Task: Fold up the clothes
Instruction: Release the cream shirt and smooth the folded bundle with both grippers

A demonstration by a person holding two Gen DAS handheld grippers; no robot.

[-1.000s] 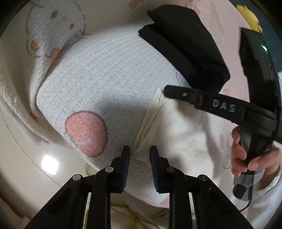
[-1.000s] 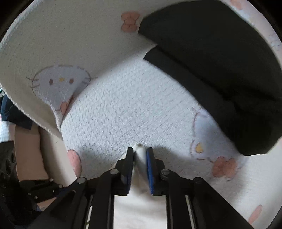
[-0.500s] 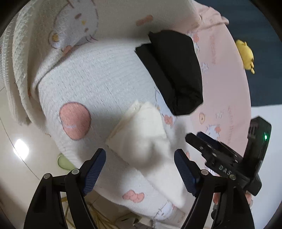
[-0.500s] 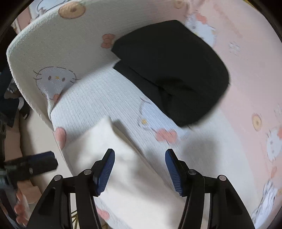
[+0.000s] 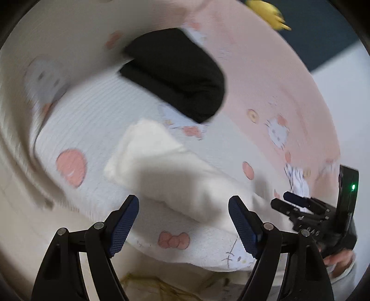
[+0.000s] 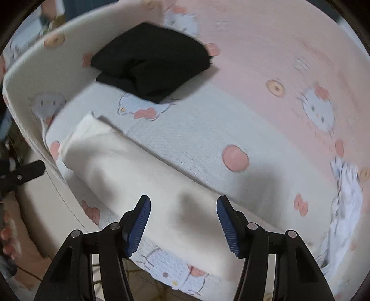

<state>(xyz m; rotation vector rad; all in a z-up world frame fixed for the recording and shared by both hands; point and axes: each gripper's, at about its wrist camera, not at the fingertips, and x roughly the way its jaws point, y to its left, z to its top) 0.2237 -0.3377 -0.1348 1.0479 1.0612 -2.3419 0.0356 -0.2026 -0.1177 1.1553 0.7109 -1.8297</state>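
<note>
A folded cream garment (image 5: 161, 166) lies on the white waffle blanket (image 5: 92, 129) with pink and cartoon-cat prints; it also shows in the right wrist view (image 6: 129, 166). A folded black garment (image 5: 182, 76) lies beyond it, also in the right wrist view (image 6: 152, 60). My left gripper (image 5: 183, 222) is open and empty, just above the cream garment's near end. My right gripper (image 6: 183, 222) is open and empty over the same garment. The right gripper also shows at the left wrist view's right edge (image 5: 307, 208).
A pink cartoon-print sheet (image 6: 277, 58) covers the surface to the right. A yellow toy (image 5: 268, 9) lies at the far edge. The blanket's front edge (image 6: 175, 273) hangs over a pale floor. The left gripper's tip (image 6: 25, 171) shows at the left.
Both grippers were shut on the cream garment a second ago. They have opened, let it go on the blanket, and pulled back and up.
</note>
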